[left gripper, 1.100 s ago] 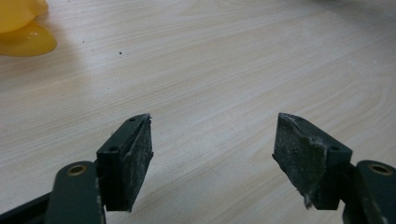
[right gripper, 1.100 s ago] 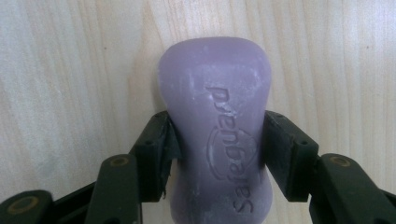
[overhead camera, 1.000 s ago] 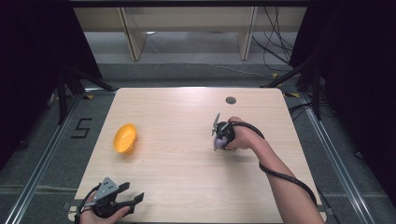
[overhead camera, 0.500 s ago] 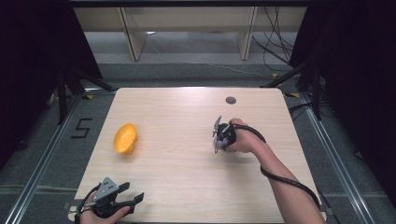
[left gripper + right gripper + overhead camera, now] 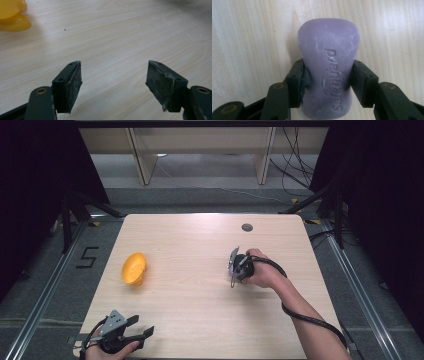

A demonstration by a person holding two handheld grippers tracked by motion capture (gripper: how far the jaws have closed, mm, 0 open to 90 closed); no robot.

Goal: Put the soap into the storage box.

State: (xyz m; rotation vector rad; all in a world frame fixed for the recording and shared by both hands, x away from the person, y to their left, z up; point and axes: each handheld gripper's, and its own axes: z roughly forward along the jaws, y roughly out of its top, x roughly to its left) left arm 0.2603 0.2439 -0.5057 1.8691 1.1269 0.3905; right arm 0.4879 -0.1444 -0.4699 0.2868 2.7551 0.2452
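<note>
Soap point(image 5: 328, 65), a waisted purple bar with embossed lettering, sits clamped in the right tool point(image 5: 327, 77); left tool point(image 5: 113, 82) gapes.

A recording booth in a lab or test studio, not a home: a bare pale wooden worktop point(image 5: 200, 320) stands alone on a grey floor point(image 5: 360, 285), hemmed on both sides by black curtains point(image 5: 30, 195). Metal rails point(image 5: 45, 292) run along the floor to left and right of the worktop, and a figure 5 point(image 5: 87, 257) is marked on the floor by its left edge. Black stand legs point(image 5: 75, 210) brace against the floor at both far corners, and loose cables point(image 5: 295, 170) trail across it behind. Pale wooden furniture legs point(image 5: 140, 155) rise at the back. A round cable hole point(image 5: 247, 227) pierces the worktop's far side.
</note>
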